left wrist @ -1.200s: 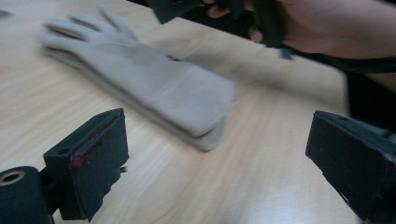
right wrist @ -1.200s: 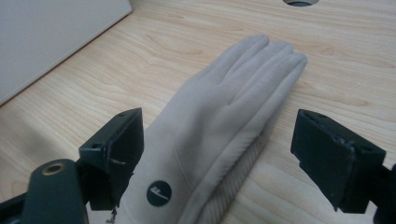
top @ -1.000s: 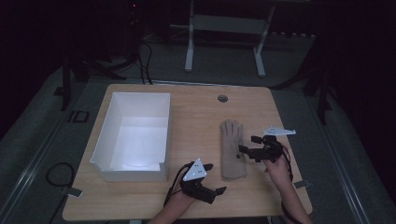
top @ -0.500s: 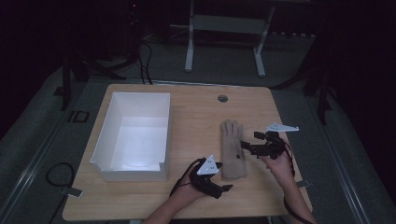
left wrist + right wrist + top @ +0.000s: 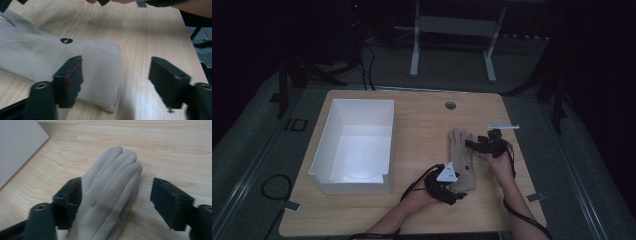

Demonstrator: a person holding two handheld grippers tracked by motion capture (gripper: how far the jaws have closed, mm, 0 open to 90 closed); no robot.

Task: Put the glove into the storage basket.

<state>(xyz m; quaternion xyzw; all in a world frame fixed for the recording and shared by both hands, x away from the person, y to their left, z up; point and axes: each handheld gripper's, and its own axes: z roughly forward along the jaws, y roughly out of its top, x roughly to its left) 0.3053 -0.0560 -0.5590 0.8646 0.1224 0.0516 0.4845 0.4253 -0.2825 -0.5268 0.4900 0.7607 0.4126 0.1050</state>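
Observation:
A beige glove (image 5: 463,160) lies flat on the wooden table (image 5: 412,125), fingers pointing away from me. My left gripper (image 5: 453,194) sits at its cuff. In the left gripper view the cuff end of the glove (image 5: 37,50) lies between the jaws of the left gripper (image 5: 115,67); one jaw hangs over the fabric and the other over bare wood, and they have just been closing. My right gripper (image 5: 473,144) is at the finger end. The right gripper view shows the glove's fingers (image 5: 110,177) between the right gripper's (image 5: 116,187) jaws, which have also just been closing, with a gap left on one side.
A white open box (image 5: 362,103) stands on the left half of the table, and its wall (image 5: 17,145) appears at the top left of the right gripper view. A round grommet (image 5: 450,105) sits near the far edge. A metal stand (image 5: 452,25) is on the floor behind.
The left hand has slid right to the glove's cuff. The right hand has moved left and down onto the glove's fingers. Both pairs of jaws stand narrower than before.

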